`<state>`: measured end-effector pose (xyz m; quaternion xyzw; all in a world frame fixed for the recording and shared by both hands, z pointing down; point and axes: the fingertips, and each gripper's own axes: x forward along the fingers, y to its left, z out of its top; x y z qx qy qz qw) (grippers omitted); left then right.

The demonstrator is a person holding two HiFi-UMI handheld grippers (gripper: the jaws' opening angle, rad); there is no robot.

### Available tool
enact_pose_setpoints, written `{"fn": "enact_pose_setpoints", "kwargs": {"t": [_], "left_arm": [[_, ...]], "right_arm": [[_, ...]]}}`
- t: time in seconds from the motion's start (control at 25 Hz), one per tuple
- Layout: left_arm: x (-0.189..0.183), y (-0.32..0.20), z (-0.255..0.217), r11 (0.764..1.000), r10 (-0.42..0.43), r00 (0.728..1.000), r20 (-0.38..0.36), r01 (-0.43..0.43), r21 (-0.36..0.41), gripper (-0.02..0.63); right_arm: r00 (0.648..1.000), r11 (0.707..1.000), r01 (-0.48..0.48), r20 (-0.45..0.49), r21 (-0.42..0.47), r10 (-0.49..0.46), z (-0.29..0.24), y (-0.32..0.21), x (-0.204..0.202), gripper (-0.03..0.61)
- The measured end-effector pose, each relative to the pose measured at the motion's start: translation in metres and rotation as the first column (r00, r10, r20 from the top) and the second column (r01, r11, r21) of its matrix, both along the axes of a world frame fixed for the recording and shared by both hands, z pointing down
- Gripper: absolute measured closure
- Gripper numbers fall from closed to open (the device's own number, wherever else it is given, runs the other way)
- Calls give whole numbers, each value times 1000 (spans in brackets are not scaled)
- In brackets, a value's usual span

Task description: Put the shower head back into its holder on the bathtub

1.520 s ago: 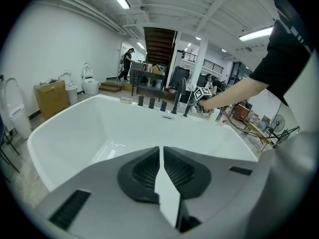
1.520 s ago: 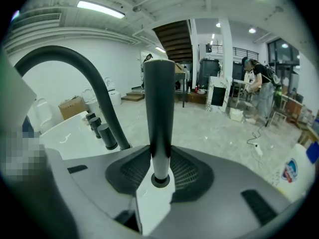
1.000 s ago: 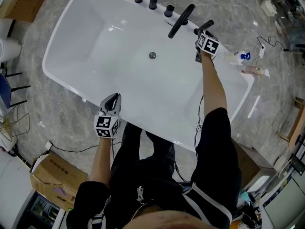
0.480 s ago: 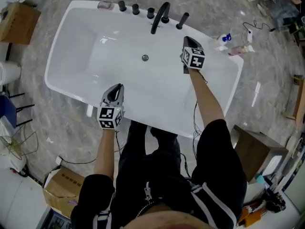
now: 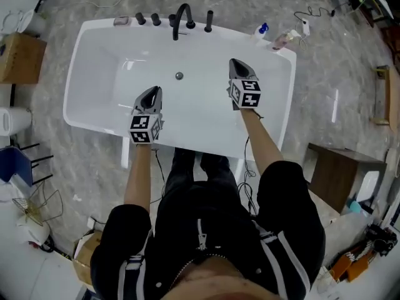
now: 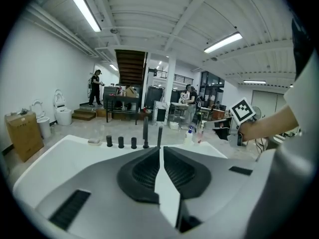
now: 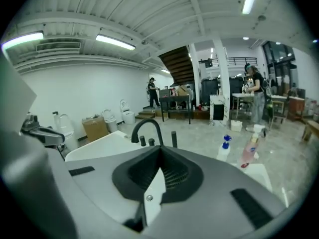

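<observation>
The left gripper (image 5: 152,90) and right gripper (image 5: 235,62) hover over the bathtub (image 5: 94,86), both closed and empty. The shower head (image 5: 209,20) stands upright on the far rim.

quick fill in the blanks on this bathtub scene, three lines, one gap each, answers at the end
1. The left gripper and the right gripper hover over the bathtub, jaws ____ with nothing between them.
2. In the head view, the black shower head stands upright on the far rim, just to the ____ of the curved faucet.
3. The pale spray bottle near the tub's corner has a ____ top.
Missing words: shut; right; blue
</observation>
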<state>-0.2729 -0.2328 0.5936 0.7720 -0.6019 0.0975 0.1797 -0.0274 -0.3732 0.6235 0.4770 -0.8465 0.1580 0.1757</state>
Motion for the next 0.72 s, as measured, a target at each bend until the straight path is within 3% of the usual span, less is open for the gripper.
{"fn": "enact_pose_setpoints", "kwargs": {"t": [0.32,0.72], "left_arm": [[61,-15,-74,980,149,988,30,-152,126,571],[86,-13,-122,962,178,983,48,-184,201,571]], "right_arm": [[999,986,39,-5,162,-39,-109,63,26,572],[998,975,-28,68,220,13,-158,112,67,572]]}}
